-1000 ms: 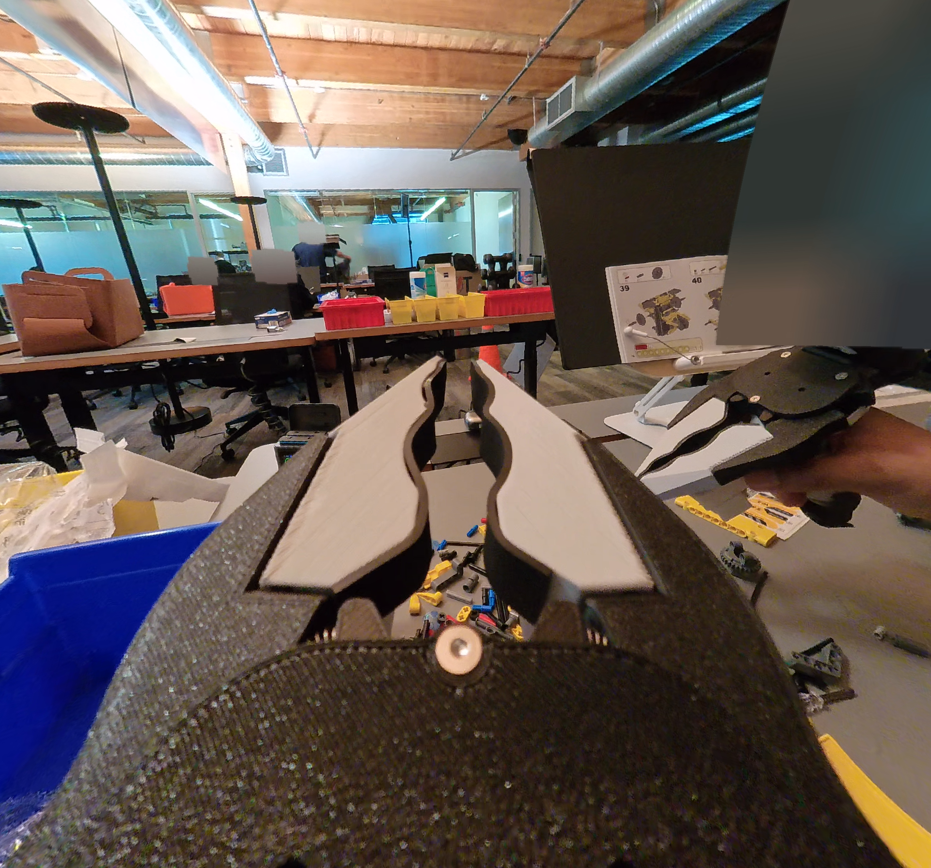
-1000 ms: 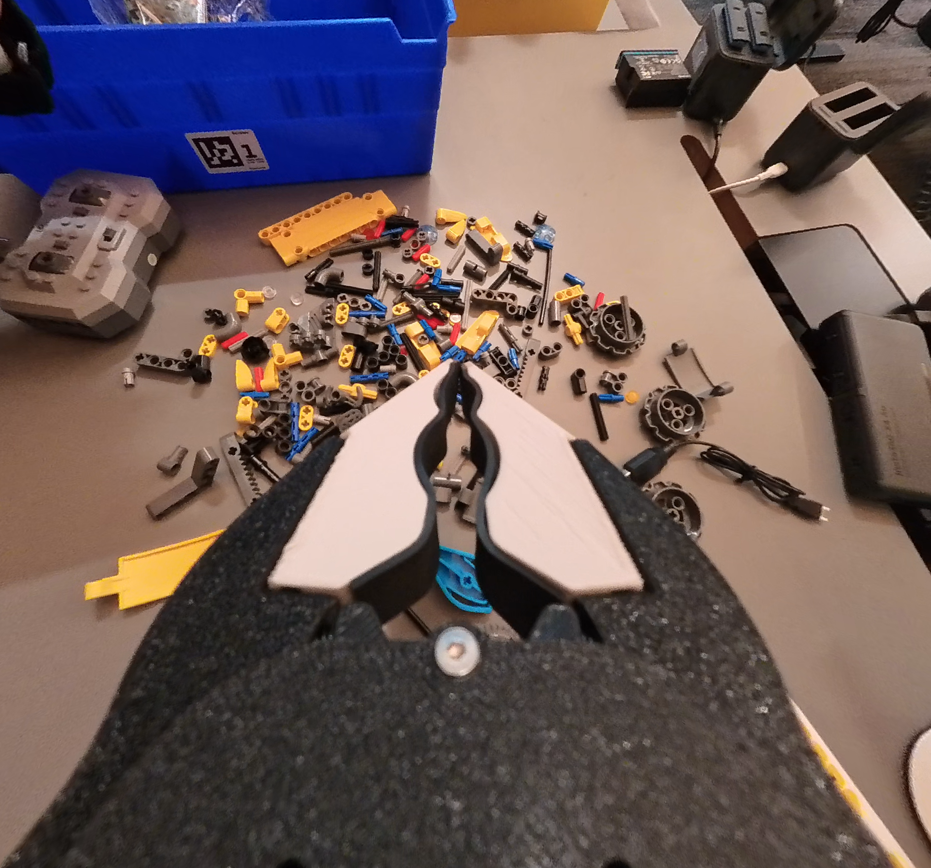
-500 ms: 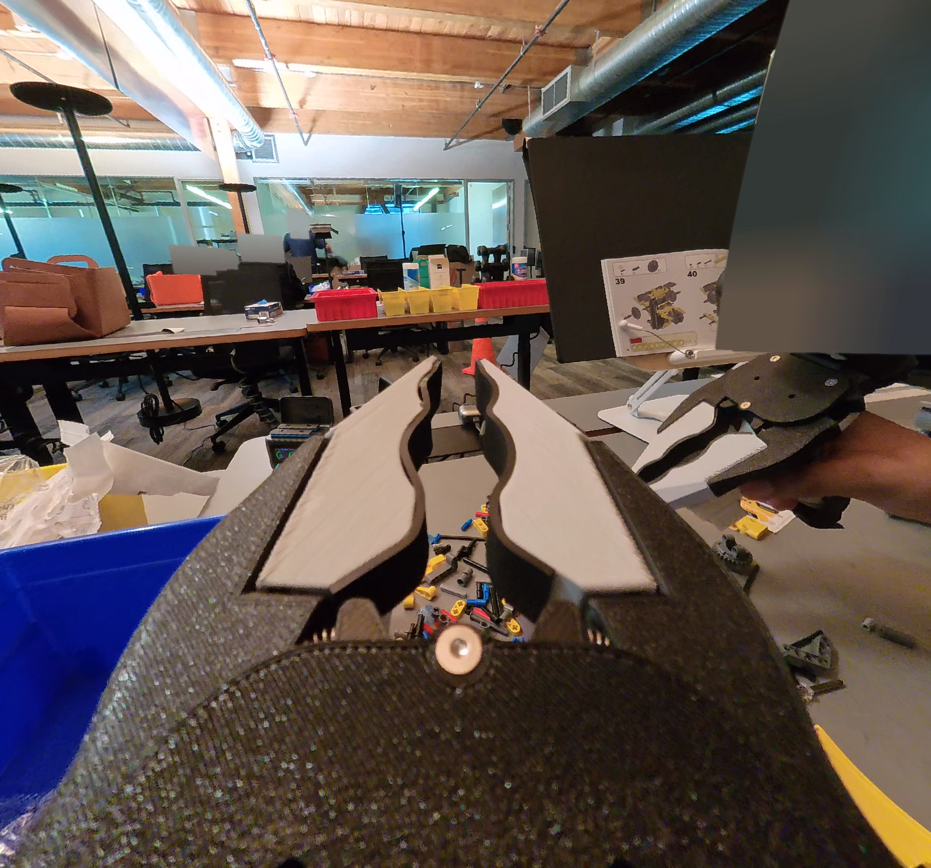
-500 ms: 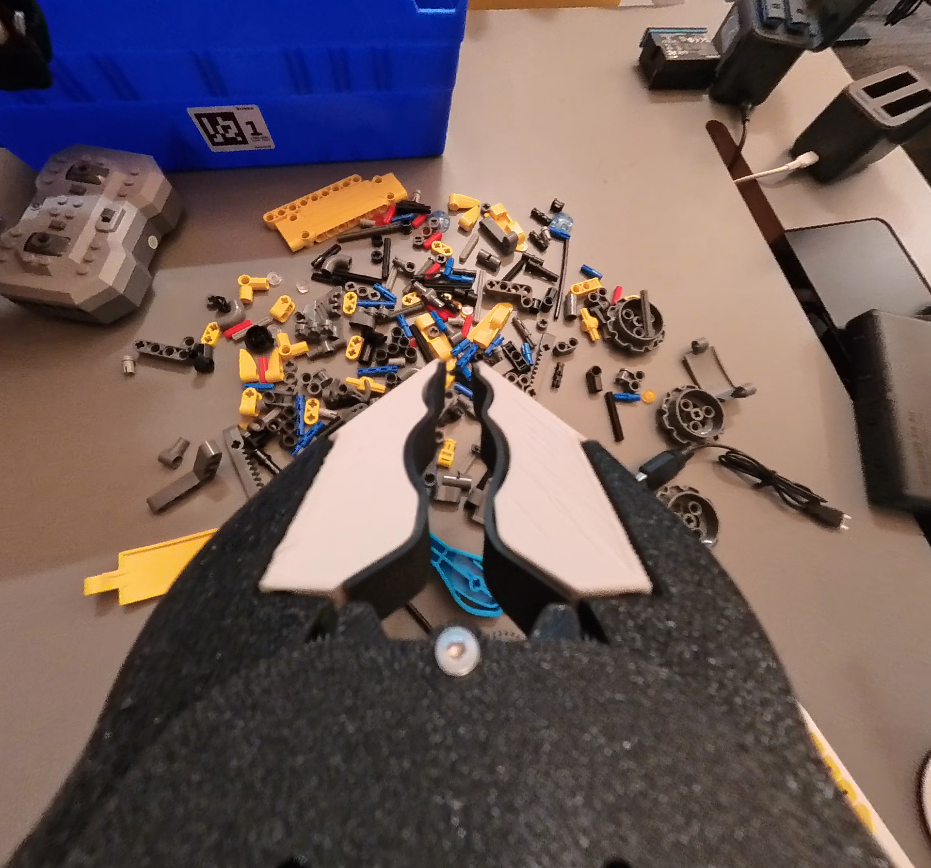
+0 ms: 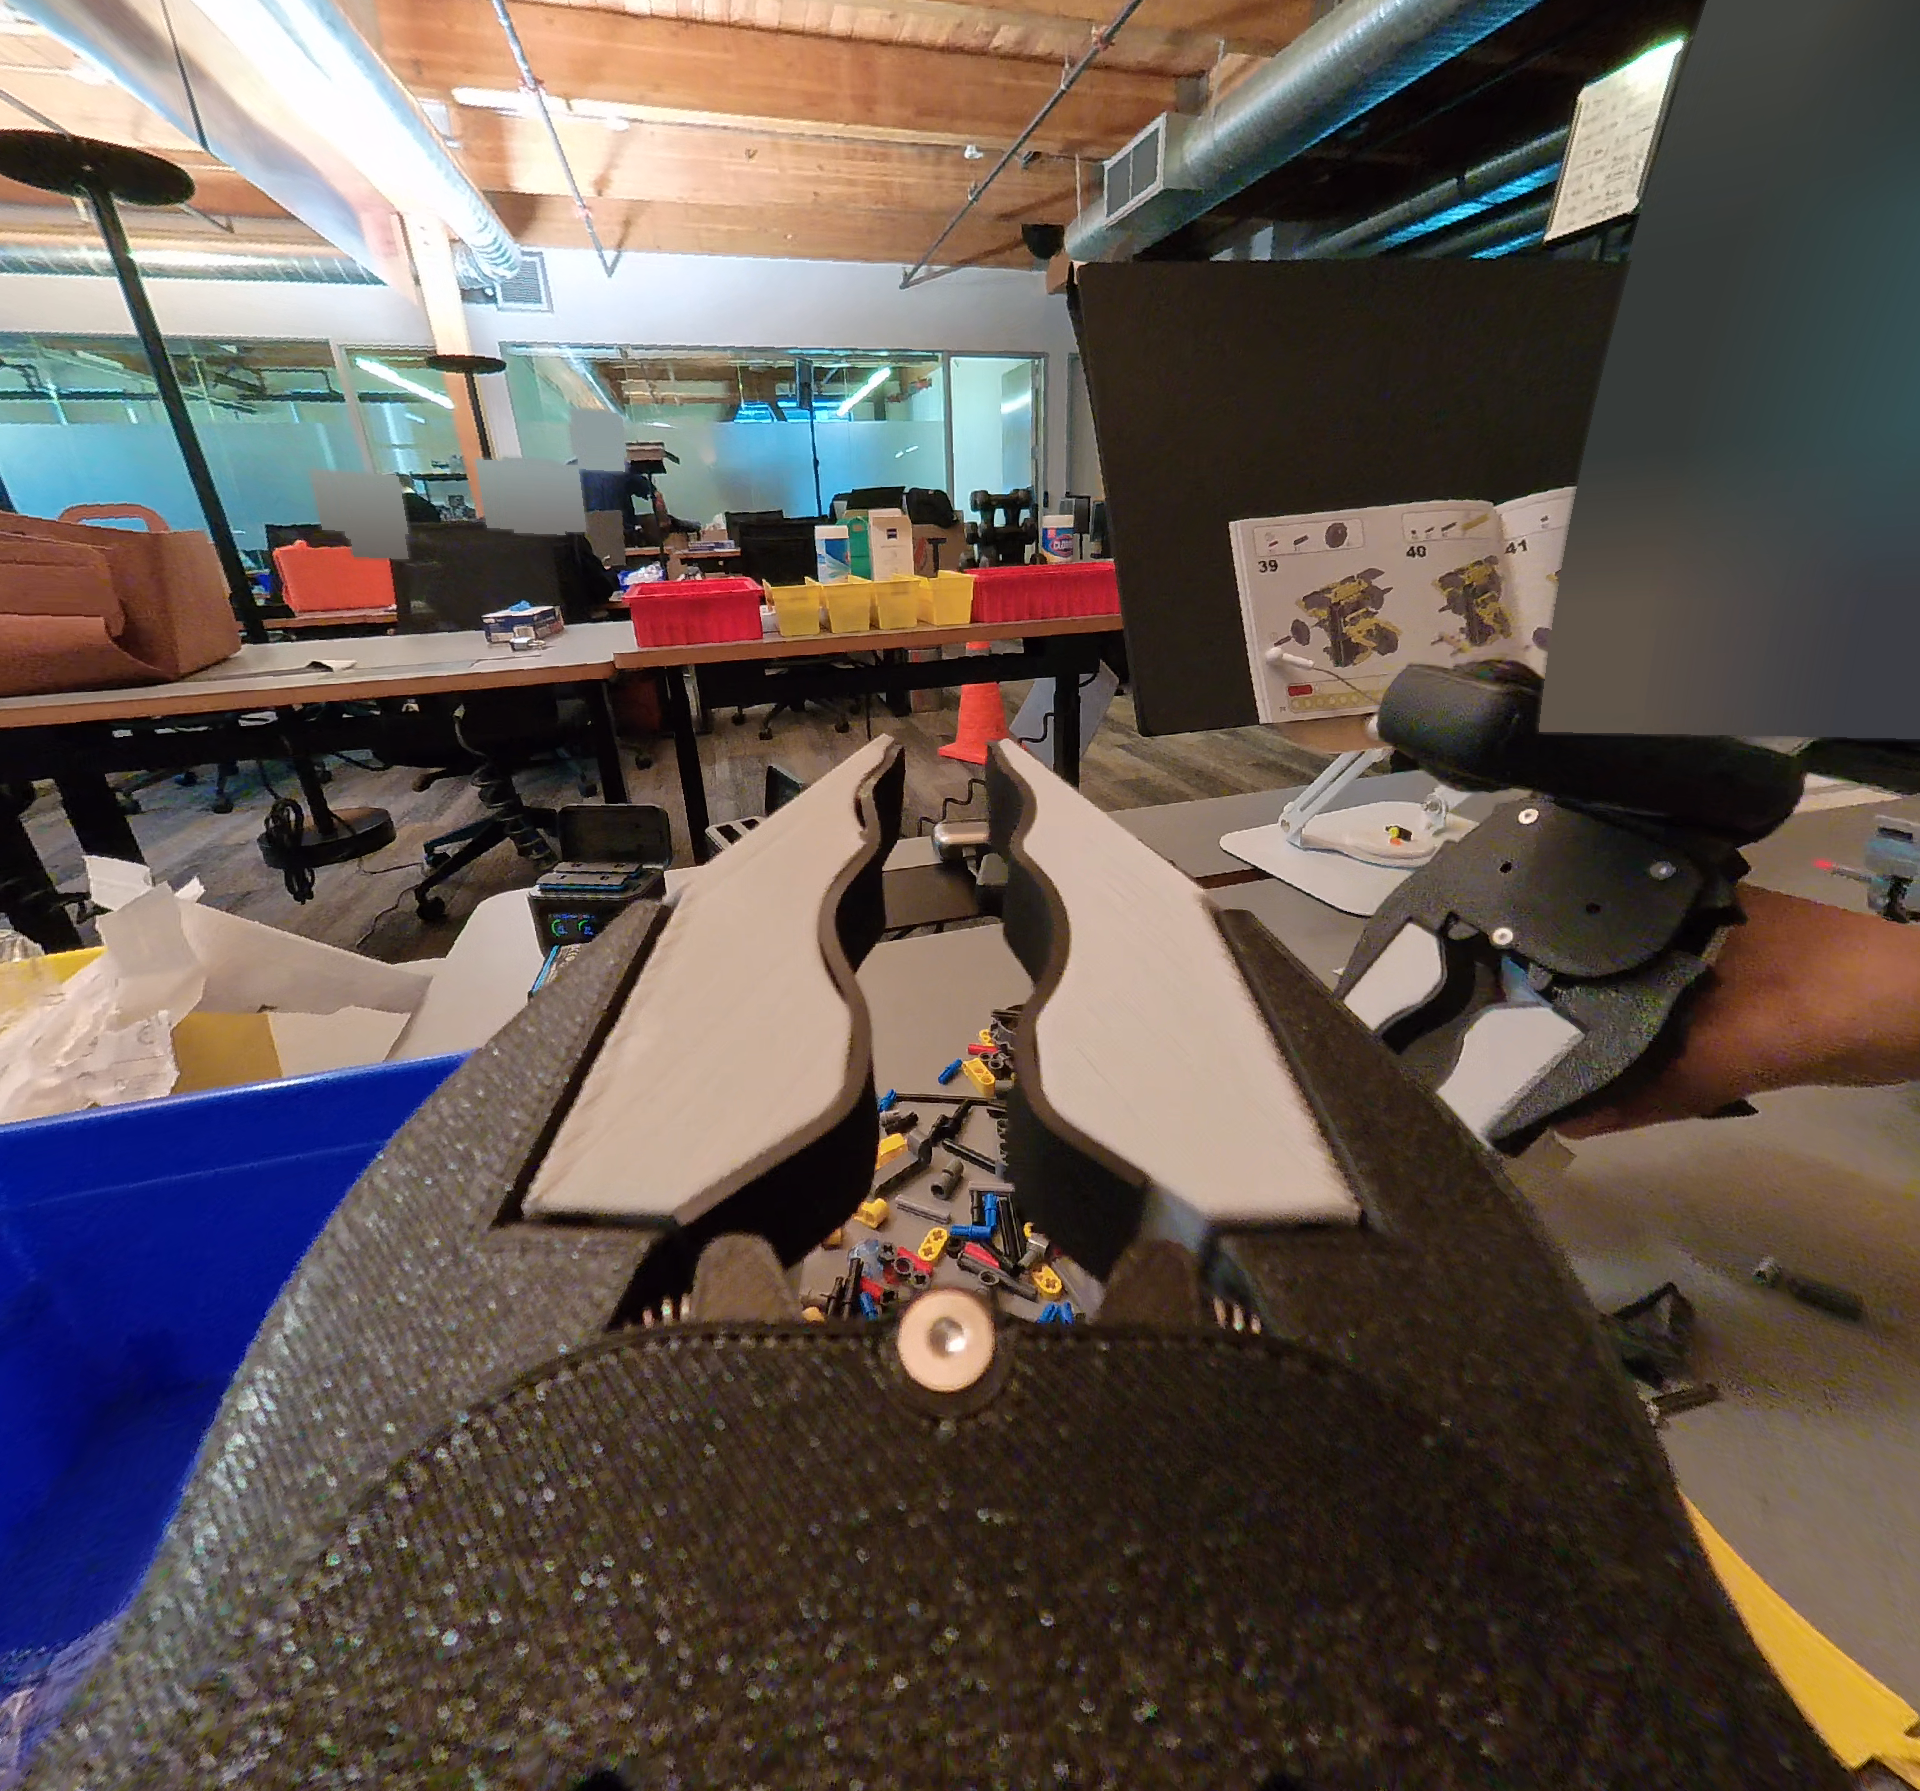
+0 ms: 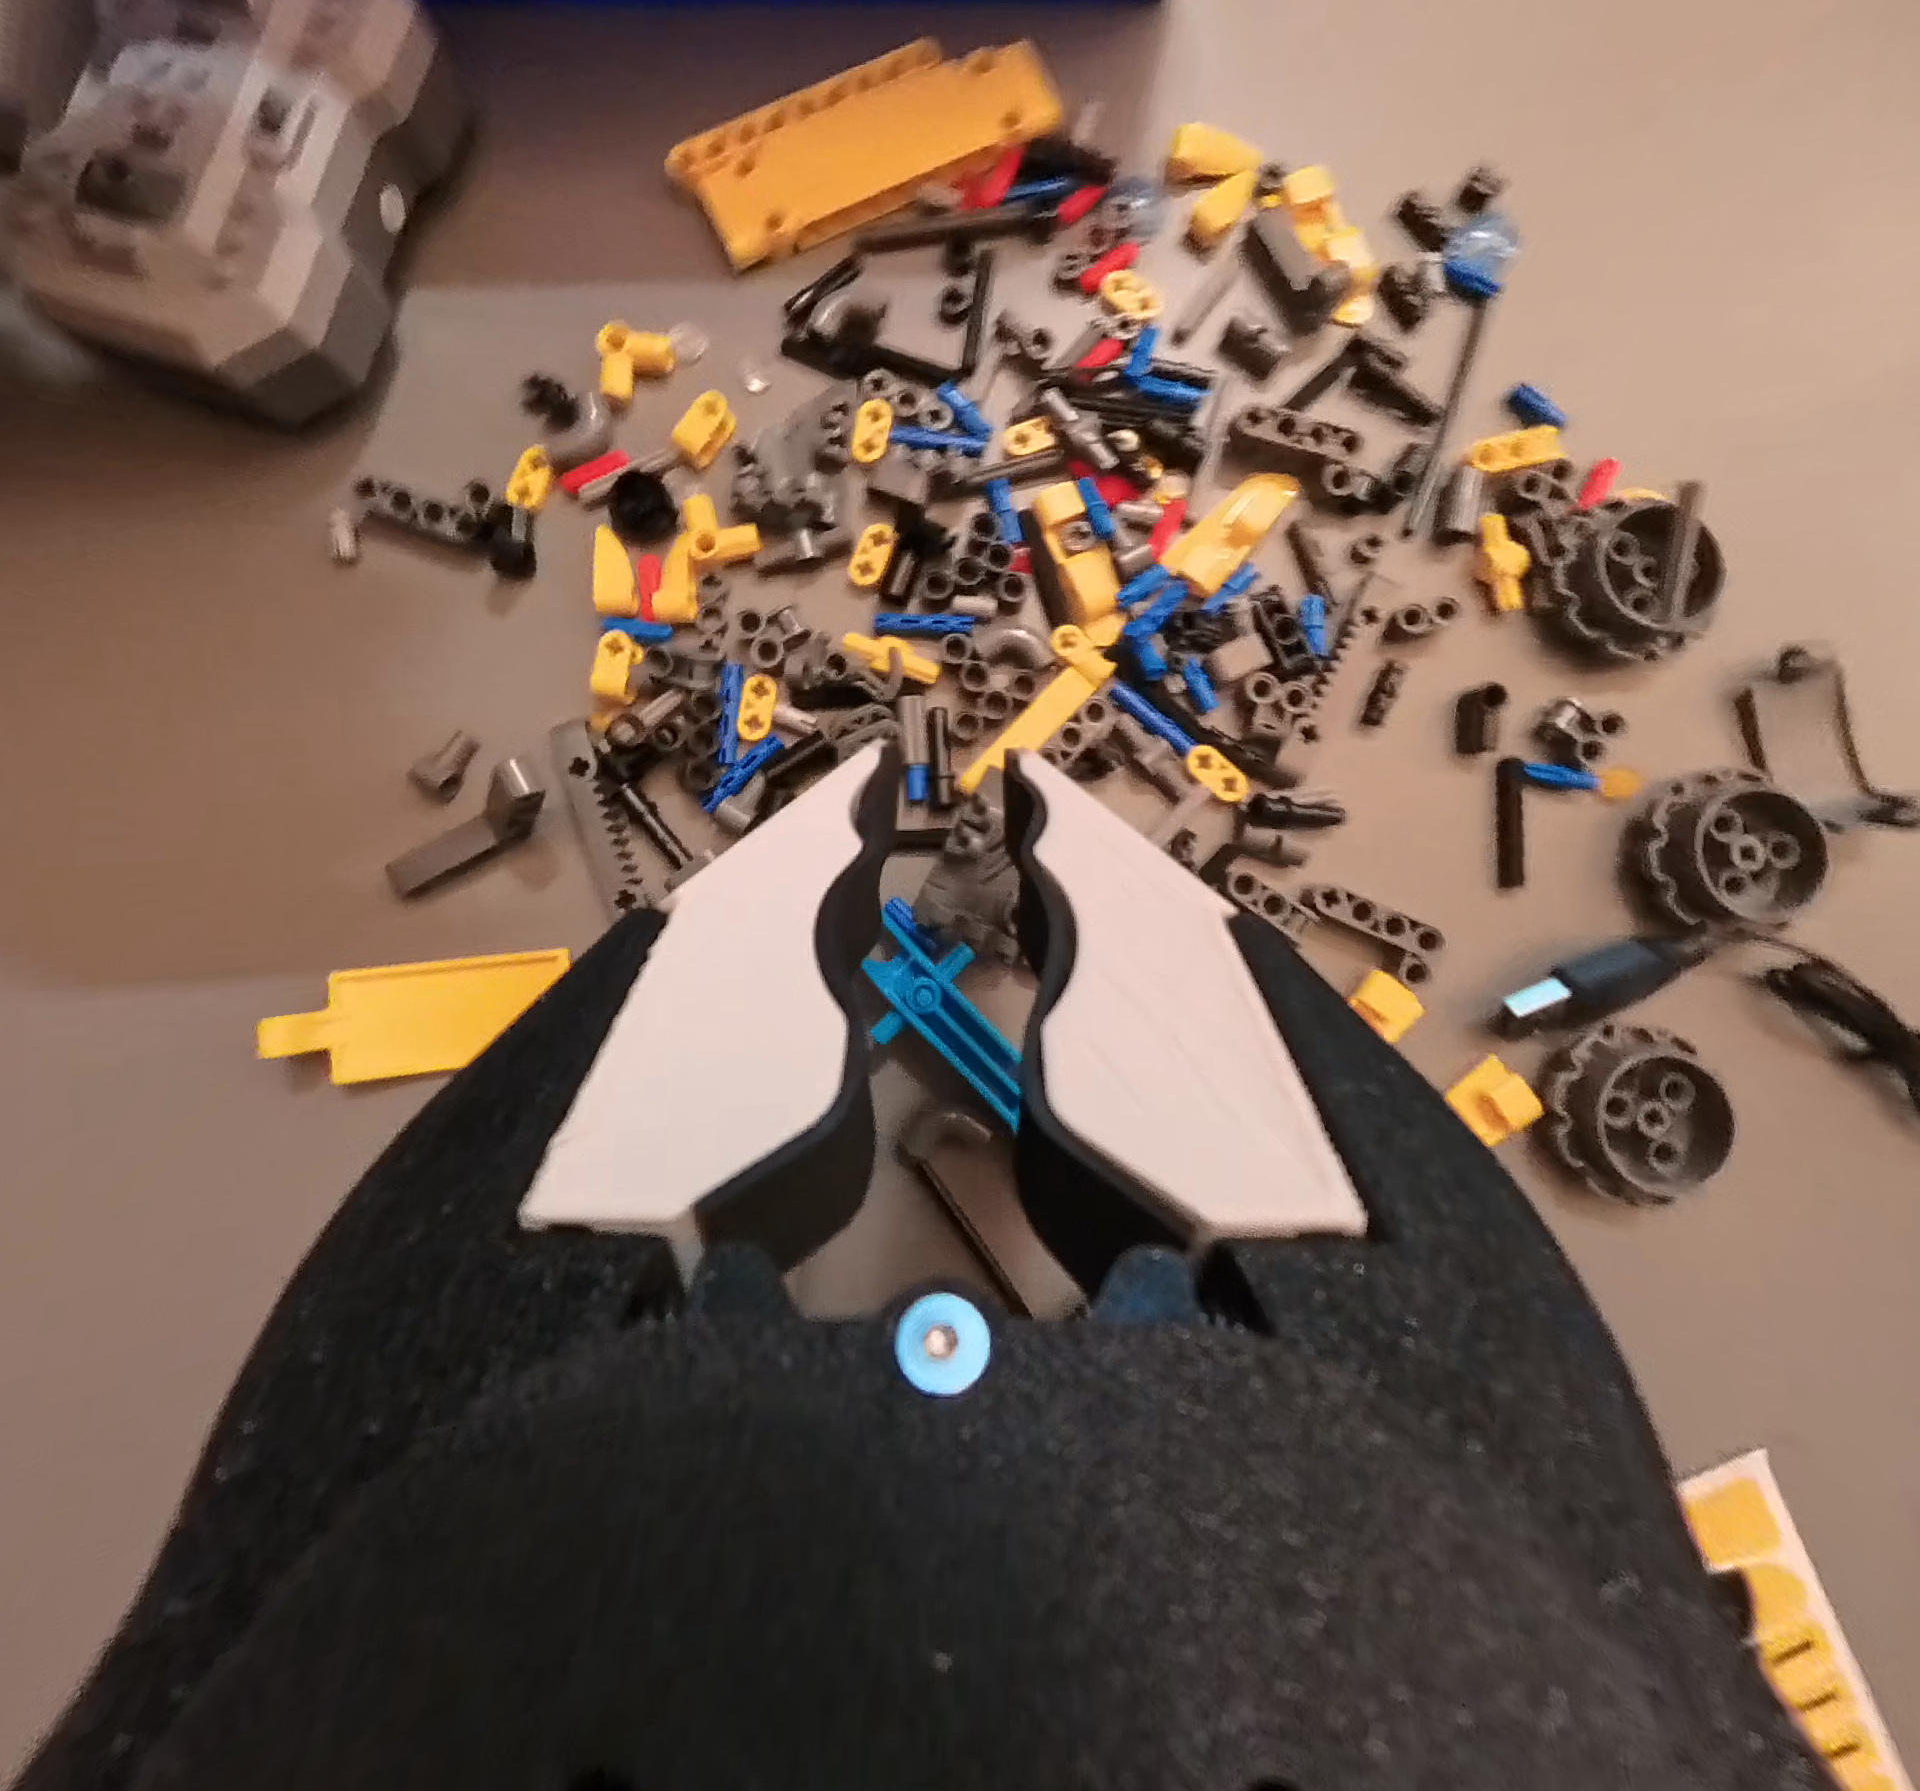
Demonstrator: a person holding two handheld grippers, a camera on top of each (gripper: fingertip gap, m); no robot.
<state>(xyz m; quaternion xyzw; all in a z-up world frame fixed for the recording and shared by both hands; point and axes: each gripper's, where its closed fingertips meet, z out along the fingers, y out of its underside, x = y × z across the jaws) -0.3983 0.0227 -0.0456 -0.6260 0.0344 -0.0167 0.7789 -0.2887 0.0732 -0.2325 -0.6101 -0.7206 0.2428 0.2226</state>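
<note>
My right gripper [image 6: 948, 759] is open and empty, low over a pile of small yellow, blue, red and dark building parts [image 6: 1039, 515] on the tan table. A blue cross-shaped part [image 6: 935, 1003] lies on the table between its fingers. It also shows in the left wrist view [image 5: 1423, 1045], held by a hand [image 5: 1787, 1003]. My left gripper [image 5: 943, 759] is open and empty, held above the table and pointing out over the room. The parts pile [image 5: 935, 1201] shows below, between its fingers.
A blue bin [image 5: 156, 1274] stands at the left. A grey block unit [image 6: 229, 214], a long yellow panel [image 6: 862, 141], a flat yellow piece [image 6: 416, 1014], dark wheels [image 6: 1725, 853] and a cable plug [image 6: 1600, 983] lie around the pile. An open instruction booklet [image 5: 1382, 598] stands before a black board. It is some 12 cm from my right tips to the flat yellow piece [image 6: 416, 1014].
My right gripper has moved down and forward, closer to the parts pile, and its jaws have opened wider. My left gripper has stayed open and nearly still.
</note>
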